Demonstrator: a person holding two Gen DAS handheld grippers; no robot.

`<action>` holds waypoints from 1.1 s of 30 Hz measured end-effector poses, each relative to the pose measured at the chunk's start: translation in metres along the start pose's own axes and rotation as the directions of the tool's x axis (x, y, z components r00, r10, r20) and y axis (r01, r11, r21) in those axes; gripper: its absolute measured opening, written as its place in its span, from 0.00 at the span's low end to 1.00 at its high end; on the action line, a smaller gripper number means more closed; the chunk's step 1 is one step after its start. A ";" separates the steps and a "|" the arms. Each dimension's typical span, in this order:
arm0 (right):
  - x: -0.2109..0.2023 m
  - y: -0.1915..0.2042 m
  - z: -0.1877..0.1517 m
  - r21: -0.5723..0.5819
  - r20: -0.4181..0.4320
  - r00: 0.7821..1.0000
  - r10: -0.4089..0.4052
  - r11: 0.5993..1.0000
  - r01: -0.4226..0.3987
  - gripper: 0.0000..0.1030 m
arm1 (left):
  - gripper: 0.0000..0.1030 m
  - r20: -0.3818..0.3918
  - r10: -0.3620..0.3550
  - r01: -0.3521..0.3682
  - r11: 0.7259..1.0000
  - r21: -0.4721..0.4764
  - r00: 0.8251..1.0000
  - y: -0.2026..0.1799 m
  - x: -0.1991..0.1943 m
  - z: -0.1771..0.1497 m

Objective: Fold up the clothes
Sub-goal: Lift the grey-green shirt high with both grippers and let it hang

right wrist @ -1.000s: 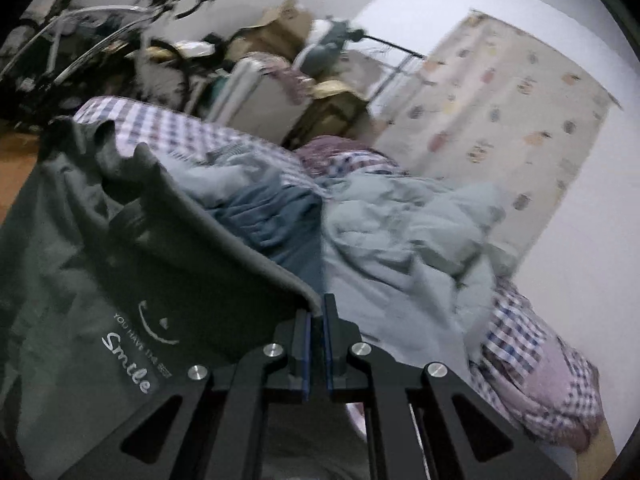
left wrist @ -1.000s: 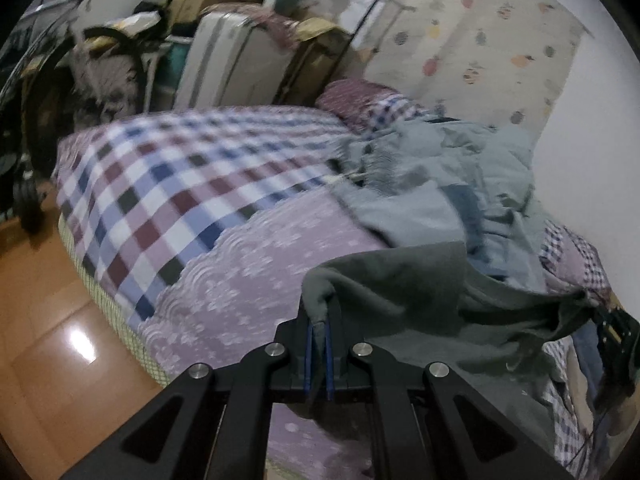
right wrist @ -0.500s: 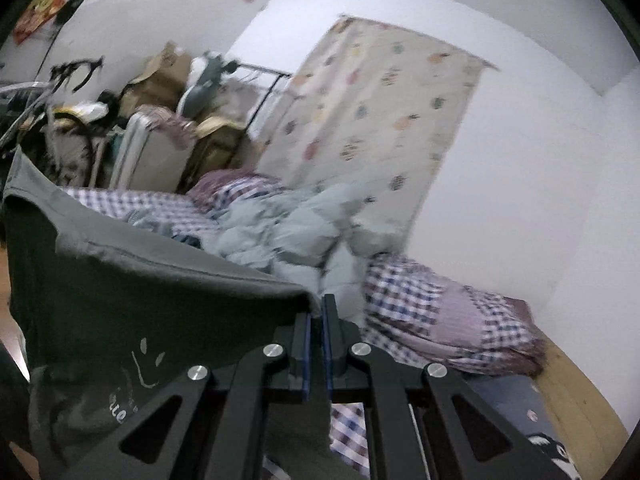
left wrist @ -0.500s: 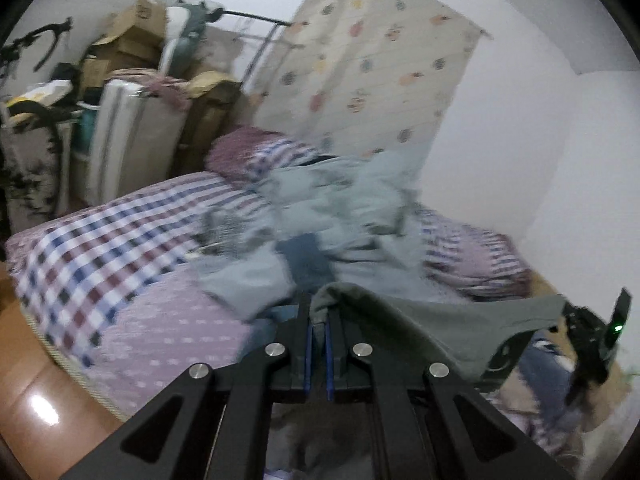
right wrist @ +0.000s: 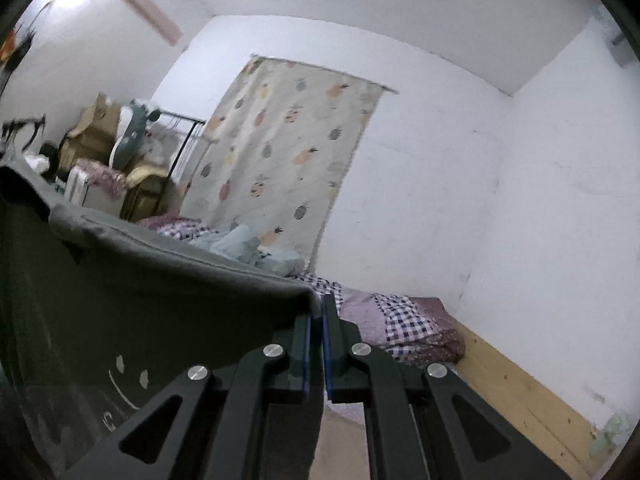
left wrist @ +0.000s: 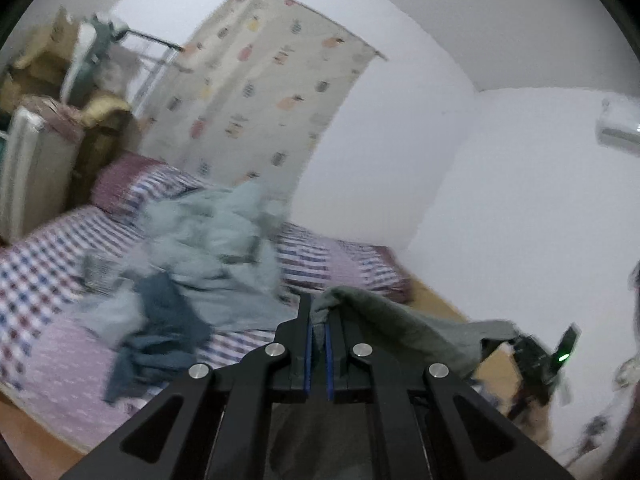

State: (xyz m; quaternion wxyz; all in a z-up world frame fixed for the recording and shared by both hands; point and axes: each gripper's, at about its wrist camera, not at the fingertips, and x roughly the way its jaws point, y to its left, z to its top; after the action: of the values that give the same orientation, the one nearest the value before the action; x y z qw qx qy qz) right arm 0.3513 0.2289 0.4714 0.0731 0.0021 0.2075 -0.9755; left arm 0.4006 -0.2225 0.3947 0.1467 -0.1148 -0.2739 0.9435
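Stretching between both grippers, dark grey shirt (right wrist: 140,312) hangs taut: left gripper (left wrist: 317,354) & right gripper (right wrist: 316,354) each clamped on its top edge, above bed (left wrist: 52,360).

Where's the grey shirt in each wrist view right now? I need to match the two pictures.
Left wrist: the grey shirt runs from the left gripper at bottom centre, right, to the right gripper.
Right wrist: the shirt fills the lower left, its corner pinched in the right gripper.
Shared landmark: the pineapple curtain behind the bed.
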 end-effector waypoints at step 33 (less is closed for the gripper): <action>-0.217 -0.078 0.120 0.025 0.259 0.947 -0.188 0.982 0.188 0.03 | 0.03 0.163 -0.174 0.152 0.979 0.138 0.971 -0.174 -0.073 0.135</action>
State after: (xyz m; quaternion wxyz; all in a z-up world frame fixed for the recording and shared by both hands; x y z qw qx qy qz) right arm 0.5576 0.2815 0.6200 0.0066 -0.1459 0.1955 -0.9698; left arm 0.4658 -0.1725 0.6120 0.2063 0.0007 -0.2347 0.9499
